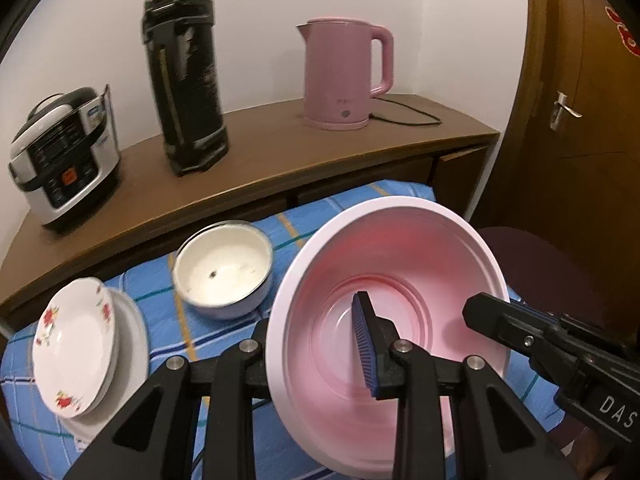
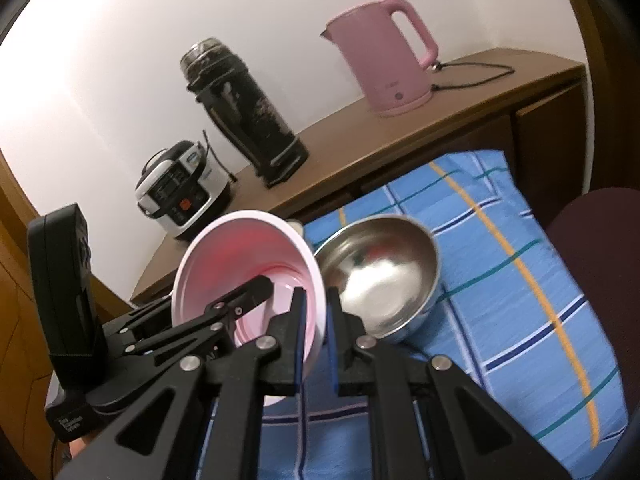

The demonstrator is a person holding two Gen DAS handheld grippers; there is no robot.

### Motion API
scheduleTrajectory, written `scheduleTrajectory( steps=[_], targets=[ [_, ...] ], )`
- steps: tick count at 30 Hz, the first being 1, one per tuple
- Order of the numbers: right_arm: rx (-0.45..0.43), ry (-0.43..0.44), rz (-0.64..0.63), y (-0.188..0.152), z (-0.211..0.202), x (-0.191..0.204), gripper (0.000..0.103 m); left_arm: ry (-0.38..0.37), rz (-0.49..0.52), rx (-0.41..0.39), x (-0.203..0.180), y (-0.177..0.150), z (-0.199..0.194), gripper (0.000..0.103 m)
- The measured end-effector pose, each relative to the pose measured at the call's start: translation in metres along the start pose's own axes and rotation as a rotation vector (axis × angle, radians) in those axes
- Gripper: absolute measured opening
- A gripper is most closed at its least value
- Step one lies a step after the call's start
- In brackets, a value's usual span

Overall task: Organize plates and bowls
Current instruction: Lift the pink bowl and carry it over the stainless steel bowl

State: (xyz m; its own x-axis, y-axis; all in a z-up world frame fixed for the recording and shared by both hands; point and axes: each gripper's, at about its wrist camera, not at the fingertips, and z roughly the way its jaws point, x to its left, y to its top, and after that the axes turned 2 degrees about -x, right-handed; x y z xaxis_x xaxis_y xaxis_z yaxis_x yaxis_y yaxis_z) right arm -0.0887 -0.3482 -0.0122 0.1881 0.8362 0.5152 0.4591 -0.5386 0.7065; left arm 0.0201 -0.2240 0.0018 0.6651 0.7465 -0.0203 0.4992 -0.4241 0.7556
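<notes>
A large pink bowl (image 1: 400, 280) is tilted above the blue checked cloth (image 1: 224, 336). My left gripper (image 1: 316, 344) is shut on its left rim, one finger inside, one outside. My right gripper (image 2: 314, 340) is shut on the same pink bowl (image 2: 240, 264) at its right rim and also shows in the left wrist view (image 1: 520, 328). A white enamel bowl (image 1: 224, 268) sits left of it. A flowered plate (image 1: 72, 344) lies stacked on a white plate (image 1: 132, 344) at the far left. A steel bowl (image 2: 384, 276) sits right of the pink bowl.
A brown sideboard (image 1: 280, 160) behind the cloth holds a rice cooker (image 1: 64, 156), a black thermos (image 1: 184, 72) and a pink kettle (image 1: 344, 72) with its cord. A wooden door (image 1: 580, 120) stands at the right. A dark round seat (image 2: 600, 264) is beside the cloth.
</notes>
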Motion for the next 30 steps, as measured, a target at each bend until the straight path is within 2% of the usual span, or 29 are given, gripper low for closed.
scheduleTrajectory(
  steps=[5,11,17,30],
  targets=[
    [-0.021,-0.055,0.005,0.017,-0.003,-0.015,0.009,-0.042,0.002,0.015,-0.013,0.015,0.02,0.032],
    [-0.016,-0.105,0.027,0.029,0.008,-0.033,0.009,-0.05,0.016,0.047,-0.024,0.024,0.047,0.032],
    [0.006,-0.141,0.03,0.034,0.022,-0.043,0.009,-0.065,-0.005,0.093,-0.02,0.022,0.069,0.032],
    [0.068,-0.191,0.012,0.03,0.043,-0.047,0.009,-0.063,-0.027,0.151,-0.015,0.013,0.092,0.032]
  ],
)
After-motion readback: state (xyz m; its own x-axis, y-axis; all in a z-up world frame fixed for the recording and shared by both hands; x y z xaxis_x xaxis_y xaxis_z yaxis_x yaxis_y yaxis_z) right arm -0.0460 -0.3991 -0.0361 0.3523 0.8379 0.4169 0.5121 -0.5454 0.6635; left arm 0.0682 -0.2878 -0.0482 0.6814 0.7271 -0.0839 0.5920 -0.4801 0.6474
